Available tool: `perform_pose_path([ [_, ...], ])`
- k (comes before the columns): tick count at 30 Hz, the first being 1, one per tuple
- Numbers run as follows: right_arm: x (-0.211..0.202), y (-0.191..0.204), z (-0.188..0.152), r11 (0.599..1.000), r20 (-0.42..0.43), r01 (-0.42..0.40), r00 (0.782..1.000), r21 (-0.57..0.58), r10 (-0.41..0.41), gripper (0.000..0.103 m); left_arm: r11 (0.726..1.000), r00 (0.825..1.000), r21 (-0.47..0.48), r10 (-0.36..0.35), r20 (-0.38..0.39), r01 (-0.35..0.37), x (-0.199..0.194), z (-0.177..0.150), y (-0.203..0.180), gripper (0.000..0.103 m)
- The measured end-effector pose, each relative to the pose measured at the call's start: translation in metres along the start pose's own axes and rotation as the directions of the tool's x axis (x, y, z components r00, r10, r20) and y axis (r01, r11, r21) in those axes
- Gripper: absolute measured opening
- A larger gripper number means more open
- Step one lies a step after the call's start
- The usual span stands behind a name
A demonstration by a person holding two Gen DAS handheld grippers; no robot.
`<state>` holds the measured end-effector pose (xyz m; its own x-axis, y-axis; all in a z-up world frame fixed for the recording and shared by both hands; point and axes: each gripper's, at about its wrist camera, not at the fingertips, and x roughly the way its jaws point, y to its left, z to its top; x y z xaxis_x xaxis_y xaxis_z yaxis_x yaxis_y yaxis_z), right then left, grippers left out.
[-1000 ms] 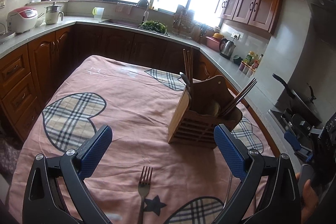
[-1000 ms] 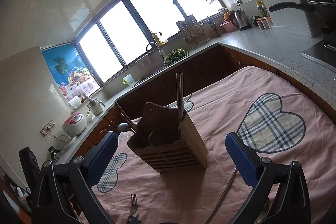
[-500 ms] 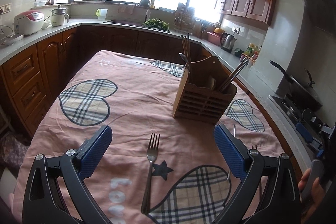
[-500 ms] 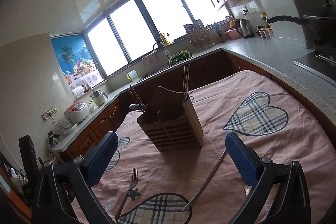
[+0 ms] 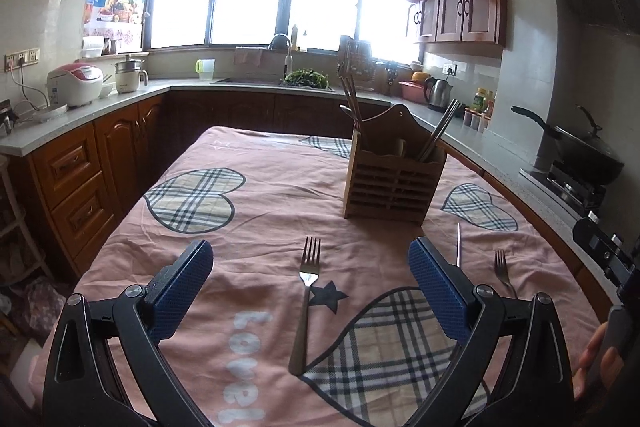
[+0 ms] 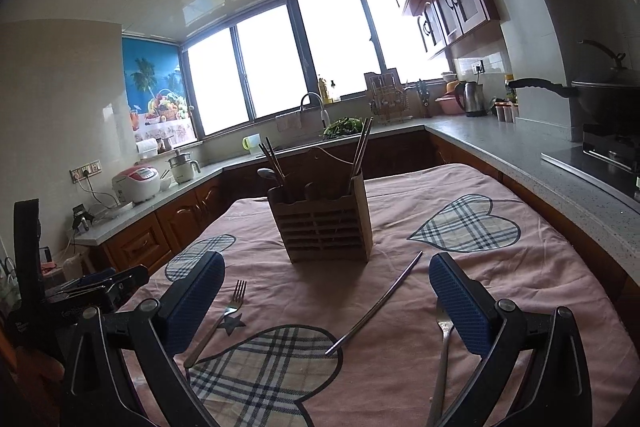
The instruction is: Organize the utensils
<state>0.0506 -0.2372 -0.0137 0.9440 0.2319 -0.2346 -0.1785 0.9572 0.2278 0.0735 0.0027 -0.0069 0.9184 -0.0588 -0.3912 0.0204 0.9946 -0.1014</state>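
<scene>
**Three pieces still flat on the cloth, each pointing at the holder**

My left tongs (image 5: 310,301) hang wide apart over the near edge of the surface (image 5: 280,195), gripping nothing. Straight ahead of them, almost centred in the gap, lies the silver metal fork with the long plain handle (image 5: 307,291). Its tines aim at the far edge and its handle runs back toward me, ending at the plaid heart printed on the pink cloth. That long axis runs nearly along my line of reach, so I judge these tongs would need a quarter turn, or a pinch across the thin handle from above.

Further right, the slatted brown wooden utensil holder (image 5: 394,183) stands upright past the middle of the surface, toward the right edge, with chopsticks and a spoon already standing in it.

Next comes the single steel chopstick (image 6: 376,303), lying on a slant from near the holder's base back toward the near edge. In the right wrist view it sits between the fingers of my right tongs (image 6: 328,301), which are also spread wide and empty. That hand is clearly the nearer one to it.

Last, toward the right edge, a second silver fork (image 6: 442,355) lies just inside my right tongs' right finger, tines pointing away from me and partly hidden behind the blue pad.

So I judge the left hand suits the first fork, the right hand the chopstick and second fork.
</scene>
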Motion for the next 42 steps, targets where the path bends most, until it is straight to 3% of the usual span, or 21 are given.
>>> perform_pose_path([
  [3,-0.003,0.003,-0.002,0.999,0.011,0.003,1.000,-0.033,-0.003,0.103,0.996,1.000,0.089,0.014,-0.024,-0.011,-0.001,0.006,-0.011,0.101],
  [6,-0.007,0.009,0.008,0.997,0.034,-0.007,0.999,-0.083,0.010,0.103,0.991,1.000,0.134,-0.006,0.001,0.006,-0.005,0.016,-0.019,0.103],
  [10,-0.018,0.018,0.022,0.990,0.087,0.001,0.996,-0.141,0.011,0.103,0.993,0.999,0.118,0.023,0.022,-0.026,-0.012,0.017,-0.023,0.103],
  [15,-0.027,0.022,0.003,0.988,0.130,0.052,0.991,-0.145,-0.033,0.103,0.994,0.999,0.096,0.045,0.021,-0.047,-0.017,0.005,-0.025,0.103],
  [23,-0.012,0.017,-0.030,0.993,0.052,0.064,0.997,-0.101,-0.059,0.103,0.993,0.999,0.110,0.039,-0.016,-0.037,-0.016,-0.021,-0.028,0.103],
  [42,-0.016,0.021,-0.032,0.991,0.043,0.080,0.996,-0.109,-0.075,0.103,0.993,0.997,0.096,0.072,0.009,-0.072,-0.025,-0.025,-0.021,0.103],
])
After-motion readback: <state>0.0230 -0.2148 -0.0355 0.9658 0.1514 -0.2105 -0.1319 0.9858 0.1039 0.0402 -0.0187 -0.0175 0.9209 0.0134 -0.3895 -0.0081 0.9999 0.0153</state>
